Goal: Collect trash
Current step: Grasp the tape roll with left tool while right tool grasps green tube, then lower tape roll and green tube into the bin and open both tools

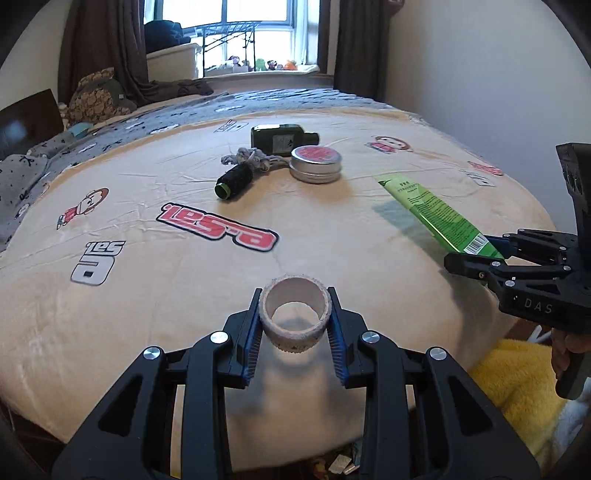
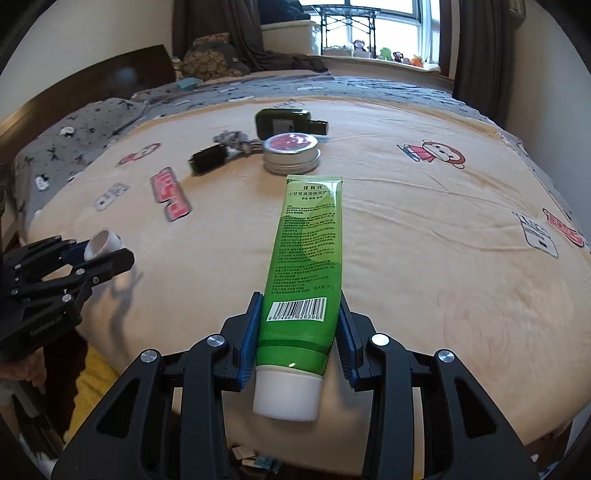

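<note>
Both tongs are loaded up right now. Left gripper (image 1: 294, 325) is clamped on a whitish tape ring (image 1: 294, 318), blue pads squeezing it from both sides, hanging just above the near edge of the bed (image 1: 110, 325). Right gripper (image 2: 300, 334) has a green tube (image 2: 308, 254) pinched near its white cap, with the crimped end sticking out toward the middle of the blanket, lifted clear of it.

Further in, around the middle of the bed, there's a little cluster: a round silver tin (image 1: 316, 163) with a red lid, a small black spool (image 1: 233, 181) lying on its side just left of it, a tangle of grey cord (image 1: 248, 158) between them, and a dark green bottle (image 1: 282, 139) lying flat right behind the tin.

Way at the far edge you get the grey patterned bedding (image 1: 280, 98), then the window (image 1: 255, 33).
</note>
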Demonstrator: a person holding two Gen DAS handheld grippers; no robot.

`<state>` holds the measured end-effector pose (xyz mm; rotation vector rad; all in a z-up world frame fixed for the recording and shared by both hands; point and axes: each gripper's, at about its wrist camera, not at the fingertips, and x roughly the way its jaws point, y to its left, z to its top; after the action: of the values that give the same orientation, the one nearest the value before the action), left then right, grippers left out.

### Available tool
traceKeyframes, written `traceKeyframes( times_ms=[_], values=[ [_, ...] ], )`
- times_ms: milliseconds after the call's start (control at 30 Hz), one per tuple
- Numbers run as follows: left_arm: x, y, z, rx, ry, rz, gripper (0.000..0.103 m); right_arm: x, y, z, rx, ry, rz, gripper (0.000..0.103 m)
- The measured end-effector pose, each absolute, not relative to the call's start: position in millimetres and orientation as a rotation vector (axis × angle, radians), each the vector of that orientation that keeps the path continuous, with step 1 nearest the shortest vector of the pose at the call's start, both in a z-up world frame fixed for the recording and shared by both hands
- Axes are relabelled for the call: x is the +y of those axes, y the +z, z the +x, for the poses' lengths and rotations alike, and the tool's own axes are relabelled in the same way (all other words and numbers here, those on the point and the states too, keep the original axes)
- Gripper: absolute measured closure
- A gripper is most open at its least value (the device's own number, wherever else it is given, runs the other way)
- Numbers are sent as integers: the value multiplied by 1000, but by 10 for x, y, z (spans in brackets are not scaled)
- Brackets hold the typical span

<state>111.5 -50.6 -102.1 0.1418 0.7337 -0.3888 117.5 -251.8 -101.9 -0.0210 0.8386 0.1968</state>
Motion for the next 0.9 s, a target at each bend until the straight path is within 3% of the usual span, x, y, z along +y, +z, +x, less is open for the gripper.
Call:
traceKeyframes(
  times_ms=[500,900],
  values=[
    [-347,-1350,239,848,-451,183,73,-2276,-1081,133,821,281,19,65],
    [-289,-2057,34,1062,-504,136,73,-2047,-1715,-44,1017,326,36,65]
  ],
)
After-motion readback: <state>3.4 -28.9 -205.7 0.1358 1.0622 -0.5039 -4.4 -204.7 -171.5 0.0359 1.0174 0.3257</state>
